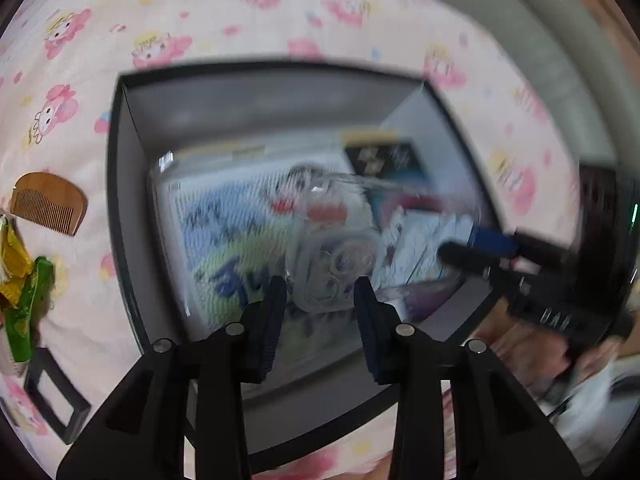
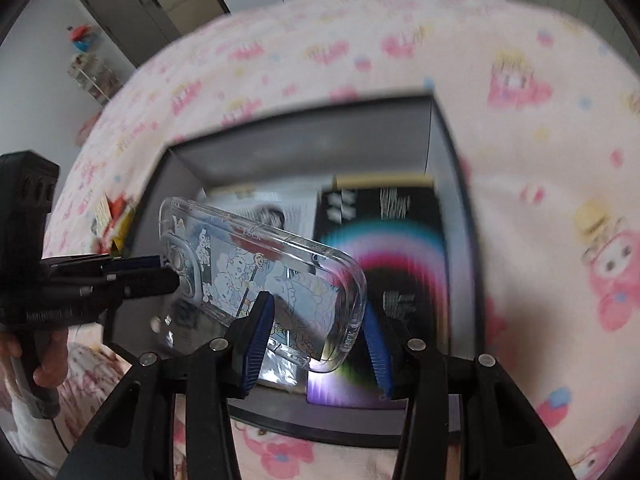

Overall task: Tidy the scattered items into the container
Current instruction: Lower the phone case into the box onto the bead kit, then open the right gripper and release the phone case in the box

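Bedsheet (image 1: 280,8): pink cartoon print; it carries everything we see.
Container (image 1: 116,184): a dark open box sitting on the sheet; both tongs hang above its opening.
Already inside: we count a blue-and-green knitted-looking flat item (image 1: 224,232) on the left of the floor, a black booklet with rainbow arcs (image 2: 400,248) on the right, and a printed sheet (image 2: 276,212) towards the back wall. The wrist views are blurred, so we cannot rule out more underneath.
Phone case (image 2: 264,264): clear, with cartoon drawings. It is held in the air over the box, tilted, and has not yet been set down.
Right tongs (image 2: 320,326): clenched across the case's near end, one blue pad on each long edge, as the right wrist view shows.
Left tongs (image 1: 320,300): the other end of the case, with the camera cut-out, lies between the blue pads. Blur in the left wrist view and a side-on look from the right leave us unable to tell whether the pads press on it.
Still outside: a wooden comb (image 1: 50,202), a green and gold wrapper (image 1: 22,280) and a small black frame (image 1: 56,392), all on the sheet left of the box. A red and yellow bit (image 2: 116,216) also lies by the box's left wall.
Progress: we judge it past half. The case is nearly deposited, and at least four small pieces remain.
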